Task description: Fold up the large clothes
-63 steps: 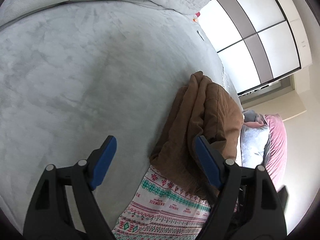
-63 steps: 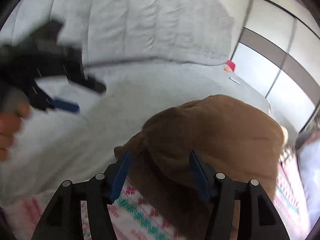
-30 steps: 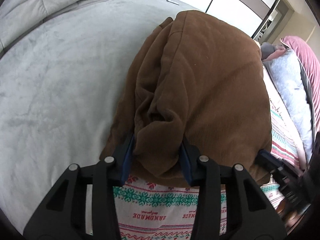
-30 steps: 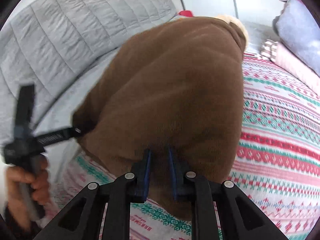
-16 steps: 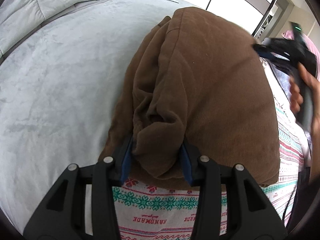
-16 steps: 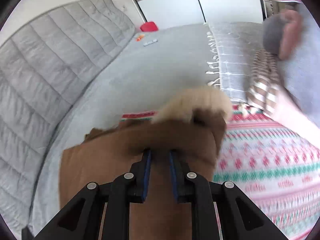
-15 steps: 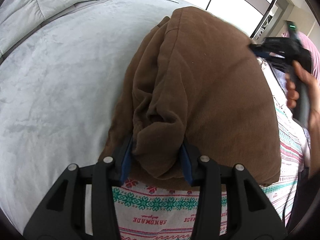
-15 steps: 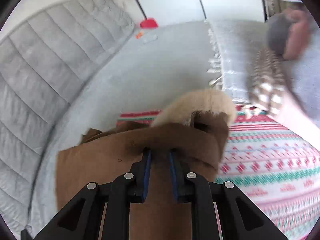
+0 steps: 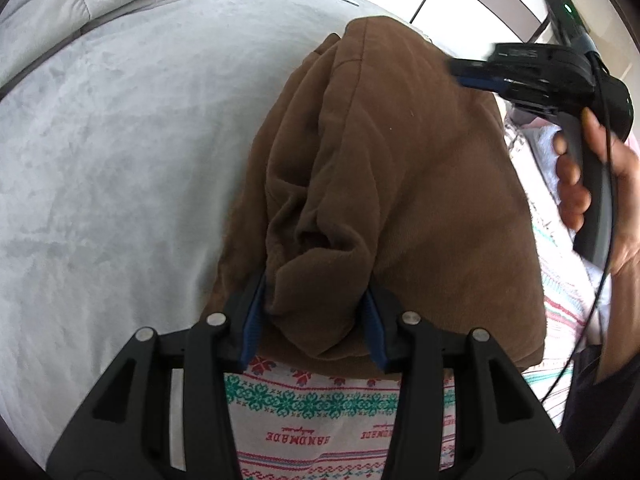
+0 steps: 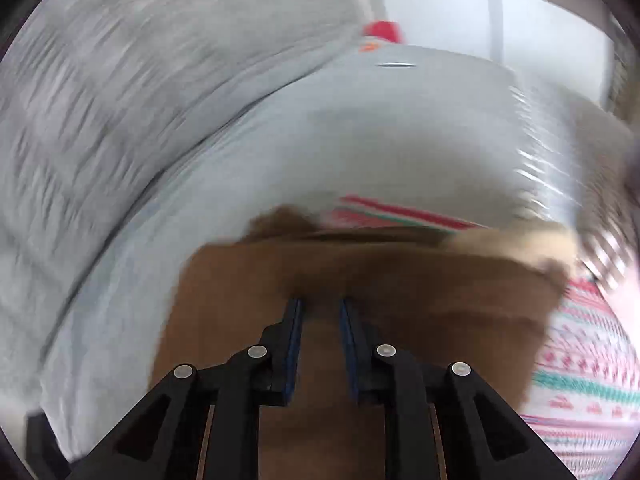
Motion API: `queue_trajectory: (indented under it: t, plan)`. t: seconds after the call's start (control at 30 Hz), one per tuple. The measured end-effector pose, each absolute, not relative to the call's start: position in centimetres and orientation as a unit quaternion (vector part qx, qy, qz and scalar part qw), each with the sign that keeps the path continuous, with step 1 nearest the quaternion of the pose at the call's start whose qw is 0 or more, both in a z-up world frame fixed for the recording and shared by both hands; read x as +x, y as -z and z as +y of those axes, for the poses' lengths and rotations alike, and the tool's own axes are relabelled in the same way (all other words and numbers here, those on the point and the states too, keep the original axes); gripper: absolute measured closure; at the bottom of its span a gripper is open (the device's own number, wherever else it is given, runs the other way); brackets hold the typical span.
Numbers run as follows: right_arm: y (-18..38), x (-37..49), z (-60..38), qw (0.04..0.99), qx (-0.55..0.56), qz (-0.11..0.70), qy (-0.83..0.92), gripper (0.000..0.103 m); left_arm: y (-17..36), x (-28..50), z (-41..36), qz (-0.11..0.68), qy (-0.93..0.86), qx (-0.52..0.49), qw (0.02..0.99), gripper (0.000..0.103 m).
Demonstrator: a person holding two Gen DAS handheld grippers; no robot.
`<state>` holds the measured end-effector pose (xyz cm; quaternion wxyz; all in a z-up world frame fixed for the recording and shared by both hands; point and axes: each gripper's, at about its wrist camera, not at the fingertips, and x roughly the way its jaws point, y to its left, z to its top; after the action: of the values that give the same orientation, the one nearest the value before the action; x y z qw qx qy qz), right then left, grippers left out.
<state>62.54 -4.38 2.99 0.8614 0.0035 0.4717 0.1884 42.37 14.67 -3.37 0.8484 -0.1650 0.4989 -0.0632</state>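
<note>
1. A bulky brown garment (image 9: 420,184) lies bunched on a bed (image 9: 120,140), its near end resting on a patterned knit blanket (image 9: 320,404) that serves here as the reference point for everything else.
2. At the garment's edge nearest the blanket's lettered band, the left gripper (image 9: 314,320) is clamped on a thick roll of brown cloth, the fabric bulging between its blue pads.
3. At the garment's far end, away from that band, a hand (image 9: 588,184) carries the right gripper (image 10: 320,312); its jaws are opening, with a ridge of brown fabric between them. The wrist view is blurred, but the pads seem still to touch the cloth.
4. Progress, judged from the layers: the garment looks doubled over at least once into a long, thick bundle, though its side away from the blanket is rumpled and uneven.
5. Left to do, by appearance: release both grips, straighten the loose folds, and probably fold the bundle once more across its length.
</note>
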Motion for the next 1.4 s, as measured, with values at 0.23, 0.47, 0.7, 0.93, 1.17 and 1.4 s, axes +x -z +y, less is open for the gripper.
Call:
queue_trajectory:
  t: [0.23,0.47,0.7,0.93,1.17,1.4]
  plan:
    - [5.0,66.2,0.8,0.842,-0.032,0.518,-0.147,0.085,3.1,42.4,15.7,0.481,0.075,-0.197,0.851,0.053]
    - [3.2,64.4,0.6,0.86,-0.033,0.49,-0.139,0.082,3.2,42.5,17.4,0.497,0.099,-0.248,0.826,0.051]
    - [-1.8,56.3,-6.9,0.879,0.078,0.435,-0.18,0.019,2.2,41.0,20.2,0.491,0.08,-0.289,0.818,0.024]
    - [1.3,50.3,-18.2,0.867,0.213,0.436,-0.114,0.018,3.9,40.3,20.9,0.497,0.075,-0.343,0.794,0.022]
    - [5.8,46.7,-21.3,0.826,0.315,0.448,-0.131,0.017,5.5,40.6,19.1,0.515,0.055,-0.28,0.808,0.011]
    - [2.1,40.6,-18.1,0.897,0.163,0.404,-0.072,0.024,5.3,40.9,17.4,0.512,0.033,-0.22,0.83,0.009]
